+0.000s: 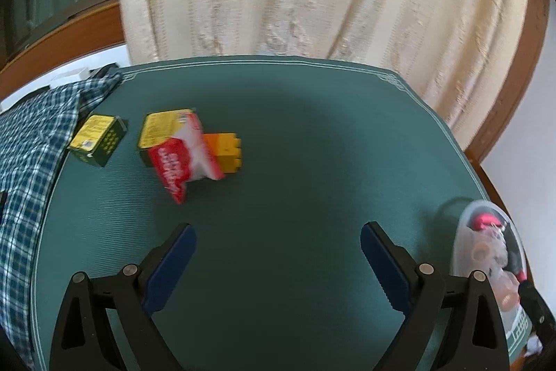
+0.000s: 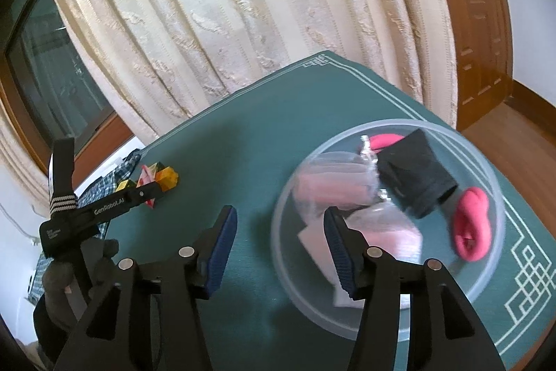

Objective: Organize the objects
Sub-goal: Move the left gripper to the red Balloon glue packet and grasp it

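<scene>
My left tongs (image 1: 278, 252) wide open, empty, aimed at loose boxes (image 1: 97, 139), packet (image 1: 184, 159), block (image 1: 227, 152) far left. Right tongs (image 2: 279, 246) open, empty, near bowl (image 2: 486, 169), likely collecting place.

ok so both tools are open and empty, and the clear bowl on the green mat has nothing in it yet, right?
One part is wrong: the clear bowl is not empty. The right wrist view shows a black pouch, pink items and clear packets inside. The rest holds: the left tool and right tool are open and empty, and the bowl sits on the green mat.
</scene>
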A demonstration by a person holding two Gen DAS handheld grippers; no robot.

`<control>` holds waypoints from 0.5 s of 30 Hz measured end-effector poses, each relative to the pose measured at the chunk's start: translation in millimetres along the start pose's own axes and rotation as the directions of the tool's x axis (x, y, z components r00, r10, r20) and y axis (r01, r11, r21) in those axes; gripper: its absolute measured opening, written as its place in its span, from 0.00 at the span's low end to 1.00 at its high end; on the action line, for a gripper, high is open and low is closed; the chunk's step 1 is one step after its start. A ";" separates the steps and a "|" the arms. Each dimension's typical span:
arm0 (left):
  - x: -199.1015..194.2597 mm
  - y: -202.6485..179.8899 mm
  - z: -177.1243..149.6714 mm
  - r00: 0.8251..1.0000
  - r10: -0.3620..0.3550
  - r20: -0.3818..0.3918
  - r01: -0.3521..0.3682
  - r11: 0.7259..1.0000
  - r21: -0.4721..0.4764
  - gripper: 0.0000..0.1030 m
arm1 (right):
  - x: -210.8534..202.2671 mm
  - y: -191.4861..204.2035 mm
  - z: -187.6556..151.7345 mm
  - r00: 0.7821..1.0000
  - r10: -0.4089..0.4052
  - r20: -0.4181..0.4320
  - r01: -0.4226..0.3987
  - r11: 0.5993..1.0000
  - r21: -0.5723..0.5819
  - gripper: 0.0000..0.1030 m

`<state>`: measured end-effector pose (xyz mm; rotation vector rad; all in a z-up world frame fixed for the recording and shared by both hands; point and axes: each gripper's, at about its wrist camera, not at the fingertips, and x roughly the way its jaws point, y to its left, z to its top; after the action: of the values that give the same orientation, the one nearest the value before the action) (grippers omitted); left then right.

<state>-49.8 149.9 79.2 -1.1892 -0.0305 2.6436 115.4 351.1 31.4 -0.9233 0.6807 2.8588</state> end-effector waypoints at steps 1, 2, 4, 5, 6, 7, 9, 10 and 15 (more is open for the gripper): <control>0.9 5.1 1.6 1.000 0.005 0.001 -0.005 1.000 -0.011 0.95 | 1.7 3.0 -0.4 1.000 0.005 -0.004 -0.005 1.000 -0.005 0.53; 1.2 10.4 2.6 1.000 0.011 0.003 -0.011 1.000 -0.023 0.95 | 3.8 6.4 -0.9 1.000 0.010 -0.008 -0.010 1.000 -0.010 0.54; 3.6 23.9 6.5 1.000 0.025 0.005 -0.025 0.998 -0.056 0.96 | 8.5 14.9 -2.4 1.000 0.024 -0.019 -0.025 0.999 -0.023 0.57; 4.8 29.4 8.1 1.000 0.030 0.004 -0.030 0.997 -0.069 0.97 | 10.4 18.0 -3.0 0.999 0.030 -0.023 -0.031 0.999 -0.027 0.60; 7.1 38.1 10.5 0.999 0.036 0.003 -0.036 0.995 -0.090 0.97 | 12.5 21.7 -3.3 0.999 0.037 -0.027 -0.038 0.999 -0.032 0.62; 8.3 43.2 12.0 0.999 0.039 0.003 -0.039 0.994 -0.102 0.98 | 15.4 25.7 -3.7 0.999 0.044 -0.032 -0.045 0.998 -0.038 0.62; 11.2 54.4 15.8 0.999 0.049 0.001 -0.048 0.991 -0.128 0.98 | 20.4 32.7 -5.3 0.998 0.051 -0.042 -0.053 0.997 -0.051 0.62; 13.5 60.4 17.5 0.999 0.052 -0.002 -0.051 0.989 -0.140 0.98 | 23.4 36.1 -5.7 0.997 0.055 -0.048 -0.058 0.997 -0.056 0.63; 25.0 76.9 24.3 0.999 0.049 -0.018 -0.052 0.983 -0.179 0.98 | 39.7 50.3 -9.1 0.994 0.070 -0.082 -0.077 0.994 -0.077 0.63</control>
<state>-100.0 82.8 68.1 -1.2791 -0.2442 2.7241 78.3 298.9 21.9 -1.0495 0.6244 2.9475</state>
